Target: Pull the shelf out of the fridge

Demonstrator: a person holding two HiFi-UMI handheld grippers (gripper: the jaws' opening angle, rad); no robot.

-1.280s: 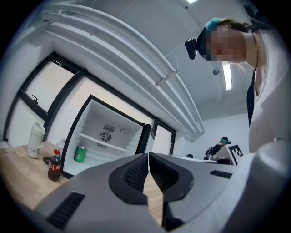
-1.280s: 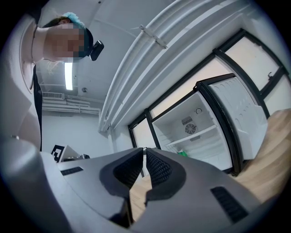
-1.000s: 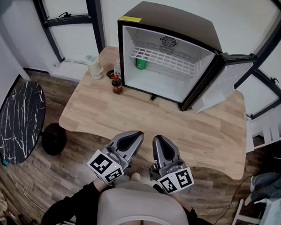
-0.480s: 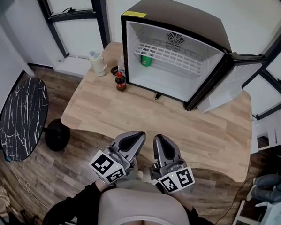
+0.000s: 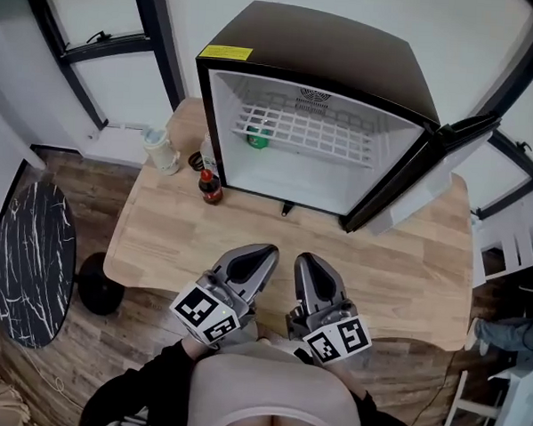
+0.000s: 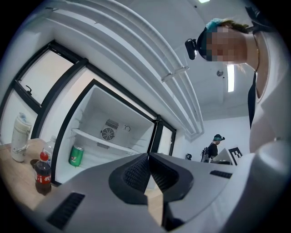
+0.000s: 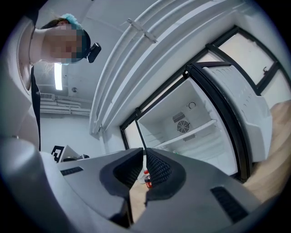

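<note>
In the head view, the fridge [image 5: 324,55] stands at the far side of the wooden table [image 5: 185,239], with its door [image 5: 419,184] swung open to the right. The white wire shelf [image 5: 302,134] sits inside the fridge, across the upper part of the cavity and fully in. A green can [image 5: 256,139] stands at the back left, under the shelf. Just left of the fridge on the table are a cola bottle [image 5: 211,187] and a white cup [image 5: 161,150]. Your left gripper [image 5: 263,254] and right gripper [image 5: 305,260] are side by side over the near edge of the table, close to your body and well apart from the fridge. A round black table [image 5: 31,258] stands on the floor at the left.

In the left gripper view, the fingers [image 6: 136,170] of your left gripper are pressed together at the tips with nothing between them. Past them you see the open fridge [image 6: 82,98], its shelf [image 6: 97,139] in place below the fan grille, the green can [image 6: 76,155] under it, and the cola bottle [image 6: 43,173] and white cup [image 6: 20,136] at the left. A person [image 6: 213,146] stands far off at the right.

In the right gripper view, the fingers [image 7: 159,169] of your right gripper are likewise pressed together and pinch nothing. The fridge [image 7: 191,113] is ahead at the right, with the shelf [image 7: 193,132] seated across the cavity and the door [image 7: 245,109] open at the right. The cola bottle [image 7: 147,178] shows far off through the gap below the closed tips.
</note>
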